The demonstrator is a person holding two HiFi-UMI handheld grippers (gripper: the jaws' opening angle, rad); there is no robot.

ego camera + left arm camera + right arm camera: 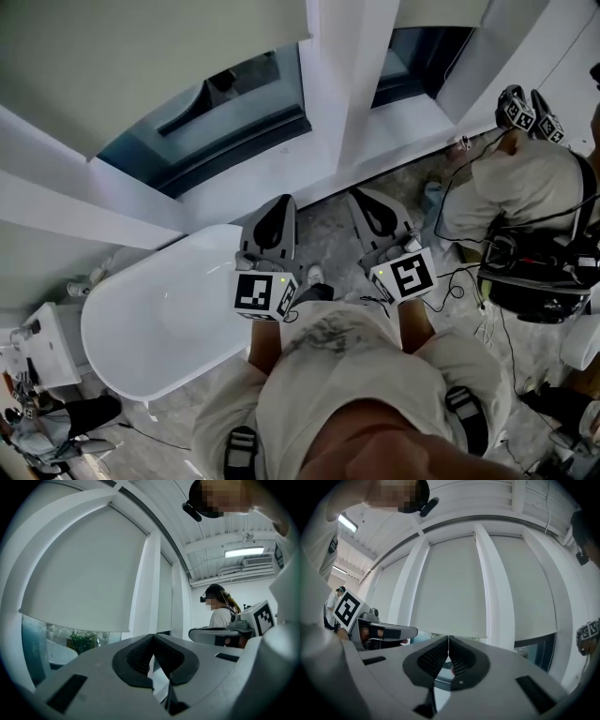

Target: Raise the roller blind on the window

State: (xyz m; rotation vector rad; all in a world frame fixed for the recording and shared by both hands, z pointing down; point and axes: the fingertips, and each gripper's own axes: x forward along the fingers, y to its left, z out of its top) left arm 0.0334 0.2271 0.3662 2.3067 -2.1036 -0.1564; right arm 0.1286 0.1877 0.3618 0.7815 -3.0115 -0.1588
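Head view shows the bathtub [159, 323]; gripper views, the roller blind [450, 588] (part-lowered).

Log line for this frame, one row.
blind: partly down, glass showing below | left gripper: jaws shut, empty | right gripper: jaws shut, empty | both off the blind

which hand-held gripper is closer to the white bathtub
Left. In the head view, the left hand-held gripper sits right at the bathtub rim; the right hand-held gripper is farther right, over the floor.
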